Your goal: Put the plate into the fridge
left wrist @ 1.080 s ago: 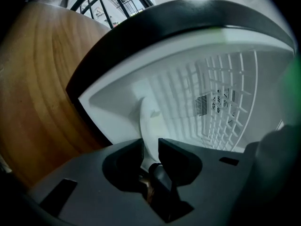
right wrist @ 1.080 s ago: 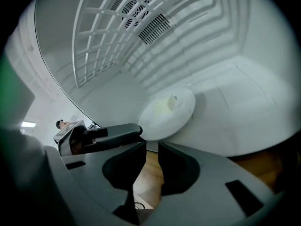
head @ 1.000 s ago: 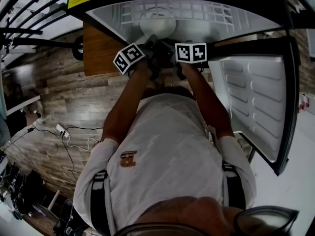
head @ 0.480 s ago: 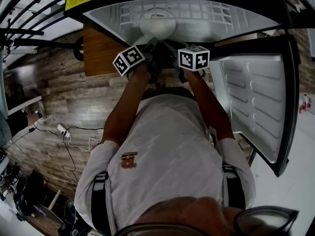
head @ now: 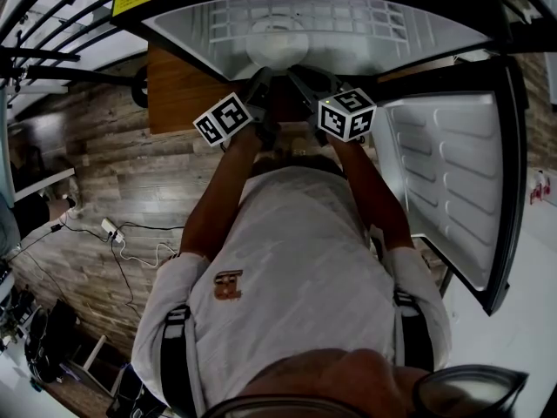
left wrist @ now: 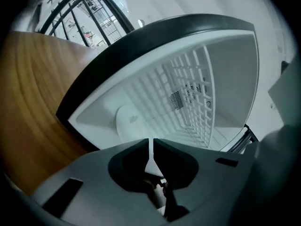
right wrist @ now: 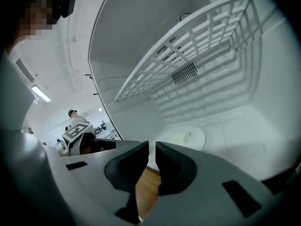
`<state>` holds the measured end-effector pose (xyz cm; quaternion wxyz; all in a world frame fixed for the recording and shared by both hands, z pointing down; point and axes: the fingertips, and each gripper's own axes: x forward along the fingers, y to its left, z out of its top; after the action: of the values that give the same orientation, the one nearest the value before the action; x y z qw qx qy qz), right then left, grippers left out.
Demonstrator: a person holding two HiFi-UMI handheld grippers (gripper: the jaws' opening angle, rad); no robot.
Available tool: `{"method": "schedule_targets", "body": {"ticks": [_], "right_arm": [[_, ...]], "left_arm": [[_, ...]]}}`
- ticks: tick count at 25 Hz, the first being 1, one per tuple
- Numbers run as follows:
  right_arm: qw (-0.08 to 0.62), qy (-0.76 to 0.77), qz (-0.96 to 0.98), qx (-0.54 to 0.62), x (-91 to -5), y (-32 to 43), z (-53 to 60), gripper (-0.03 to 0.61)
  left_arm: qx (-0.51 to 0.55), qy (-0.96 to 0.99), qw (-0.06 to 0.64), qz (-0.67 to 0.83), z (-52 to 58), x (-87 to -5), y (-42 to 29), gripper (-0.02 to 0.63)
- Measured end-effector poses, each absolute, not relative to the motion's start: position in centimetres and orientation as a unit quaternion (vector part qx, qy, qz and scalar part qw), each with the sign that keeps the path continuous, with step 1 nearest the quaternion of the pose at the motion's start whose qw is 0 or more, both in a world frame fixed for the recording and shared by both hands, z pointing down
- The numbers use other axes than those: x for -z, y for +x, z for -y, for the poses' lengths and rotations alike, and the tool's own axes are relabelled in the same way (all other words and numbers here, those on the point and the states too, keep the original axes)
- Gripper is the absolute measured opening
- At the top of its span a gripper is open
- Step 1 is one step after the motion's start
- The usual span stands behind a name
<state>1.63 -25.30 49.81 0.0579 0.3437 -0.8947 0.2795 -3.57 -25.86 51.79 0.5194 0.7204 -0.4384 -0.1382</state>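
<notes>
1. White shirt cloth fills the lower head view, with dark straps at the shoulders. Both forearms reach away from it toward the open fridge.
2. Wood-plank floor spreads to the person's left, with a white cable lying on it.
3. The left gripper points into the fridge mouth, and its marker cube sits tilted above the left wrist. Its jaws are drawn together to a hairline slit with nothing between them.
4. The right gripper is level with it, just to its right. Its jaws stand a narrow gap apart and have just been closing. They are empty; only a strip of brown wood shows through the gap.
5. A brown wooden panel adjoins the fridge's left side. The fridge door hangs swung open at the right, showing its ribbed white lining.
6. The plate, round and white, lies flat on the fridge's white floor. It is just beyond both sets of tips and touches neither.
7. A white wire shelf spans the compartment above the plate.
8. A small vent grille sits on the back wall behind the shelf.
</notes>
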Motion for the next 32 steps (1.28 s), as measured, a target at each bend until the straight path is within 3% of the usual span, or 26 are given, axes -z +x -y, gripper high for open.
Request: {"method": "schedule_targets", "body": {"ticks": [19,32], "right_arm": [[-0.004,0.337,0.938,-0.084,-40.7,1.3,22.1,0.044],[-0.043,0.326,0.944,-0.039,-37.6,1.4,20.7,0.04]], "left_arm": [[0.08,0.904,0.107,0.407,22.8,-39.1,-1.6,0.021],[0.05,0.916,0.012,0.398,20.7,-36.0,-1.2,0.018]]}}
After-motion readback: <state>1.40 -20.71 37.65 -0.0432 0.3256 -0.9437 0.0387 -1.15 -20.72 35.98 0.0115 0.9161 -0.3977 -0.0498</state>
